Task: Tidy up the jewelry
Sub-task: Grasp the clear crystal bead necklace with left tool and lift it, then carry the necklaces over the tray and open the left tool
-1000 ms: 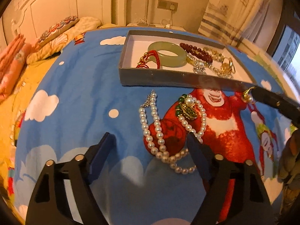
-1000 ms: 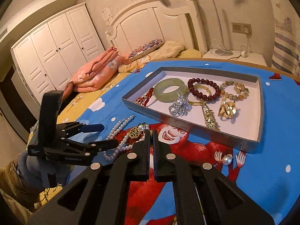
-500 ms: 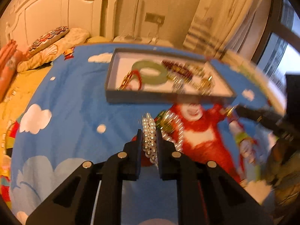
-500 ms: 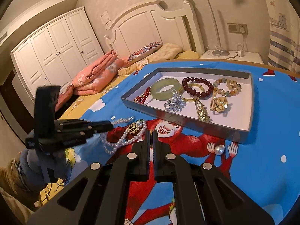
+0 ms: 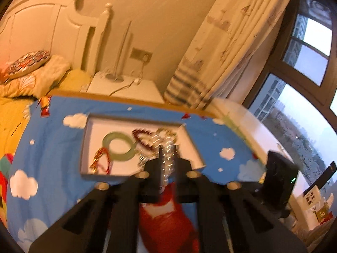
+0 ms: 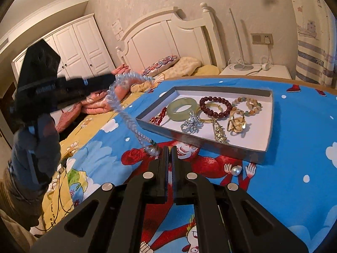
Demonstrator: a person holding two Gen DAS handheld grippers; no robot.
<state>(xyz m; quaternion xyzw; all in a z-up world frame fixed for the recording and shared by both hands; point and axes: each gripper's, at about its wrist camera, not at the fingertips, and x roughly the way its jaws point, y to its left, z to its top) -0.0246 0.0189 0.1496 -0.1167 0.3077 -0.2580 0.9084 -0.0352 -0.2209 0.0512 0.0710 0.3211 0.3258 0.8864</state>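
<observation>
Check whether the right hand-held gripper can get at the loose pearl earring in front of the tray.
Probably yes. The pearl earring lies alone on the blue sheet, just ahead and right of the shut right hand-held gripper, outside the tray.

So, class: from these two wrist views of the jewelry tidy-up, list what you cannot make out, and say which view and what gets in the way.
- Pearl necklace: motion-blurred in both views, so its beads and pendant are unreadable.
- Left gripper: in the left wrist view its fingers hide the near right part of the tray.
- Loose pearl: too small in the right wrist view to tell what it belongs to.
- Right gripper: whether its shut fingers pinch anything is unclear.
</observation>
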